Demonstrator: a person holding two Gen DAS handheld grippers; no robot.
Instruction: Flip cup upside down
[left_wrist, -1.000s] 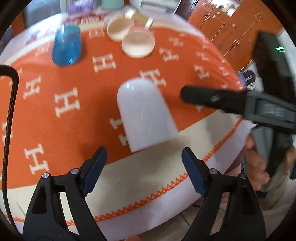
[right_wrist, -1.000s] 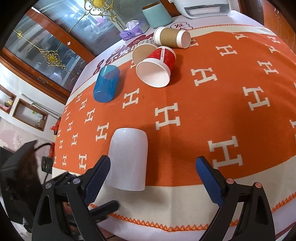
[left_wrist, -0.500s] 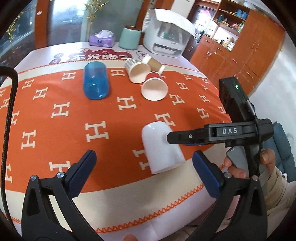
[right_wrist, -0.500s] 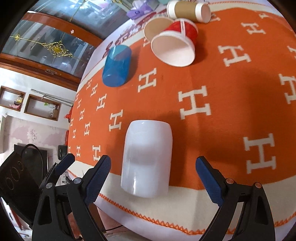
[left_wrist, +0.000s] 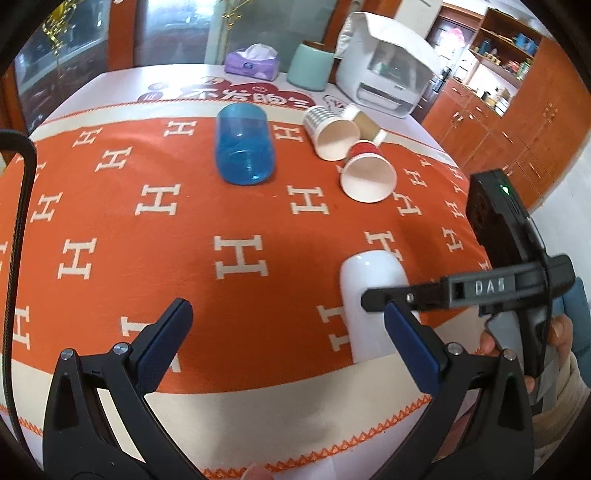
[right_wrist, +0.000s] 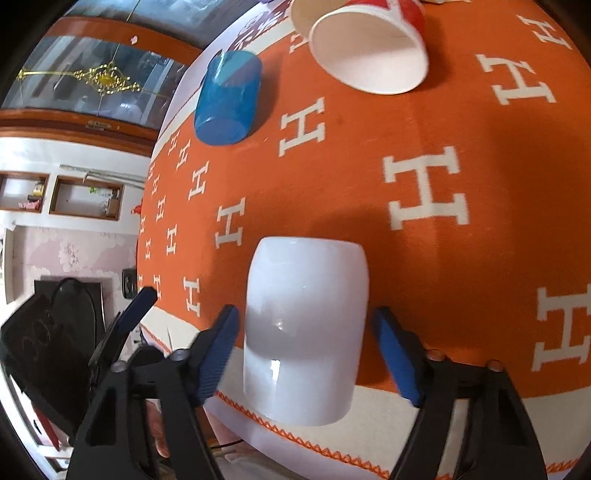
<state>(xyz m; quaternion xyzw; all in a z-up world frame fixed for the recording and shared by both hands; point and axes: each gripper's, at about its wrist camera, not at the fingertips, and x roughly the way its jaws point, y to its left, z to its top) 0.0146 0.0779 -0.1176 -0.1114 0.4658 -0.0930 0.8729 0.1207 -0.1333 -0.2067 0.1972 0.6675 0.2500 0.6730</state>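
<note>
My left tongs (left_wrist: 288, 339) hang spread wide over the orange H-patterned cloth (left_wrist: 110, 206) near the table's front edge, holding nothing. Farther back on the cloth lies a blue cup (left_wrist: 243, 147) on its side, and to its right a striped paper cup (left_wrist: 328, 133), a brown one (left_wrist: 364, 122) and a red one (left_wrist: 367, 173), all tipped over. The white cup (right_wrist: 306, 328) lies on its side near the front edge of the cloth, right of my left tongs. My right tongs (right_wrist: 306, 350) are released, one blue pad (right_wrist: 218, 354) on each flank of the white cup, just beside it; I cannot tell whether they touch.
</note>
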